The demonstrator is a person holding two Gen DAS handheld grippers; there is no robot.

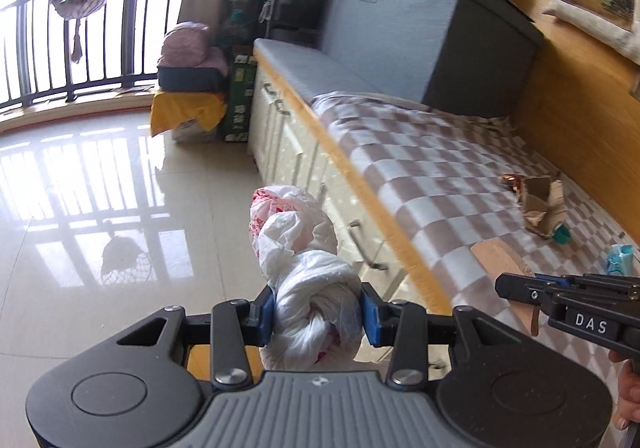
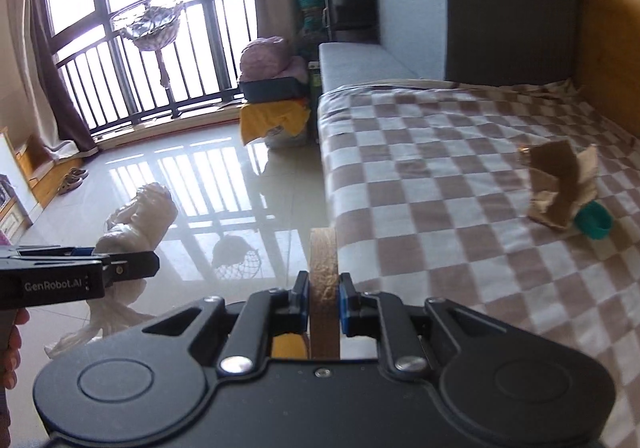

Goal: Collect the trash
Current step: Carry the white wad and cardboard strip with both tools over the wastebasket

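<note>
Left tongs (image 1: pixel 318 314) clamped the knotted white plastic bag (image 1: pixel 308 268) as the bin. Right tongs (image 2: pixel 323 298) pinched a cardboard tape ring (image 2: pixel 323 268) edge-on, likely bound for the bag. Brown paper scrap (image 2: pixel 560 183) and teal cap (image 2: pixel 594 226) lay on the checkered bed (image 2: pixel 420 187).

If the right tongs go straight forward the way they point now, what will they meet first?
Probably the checkered blanket on the bed. The right tongs, shut on a tape roll, point near its edge, so depth is uncertain; the brown paper bag lies off to the right.
</note>
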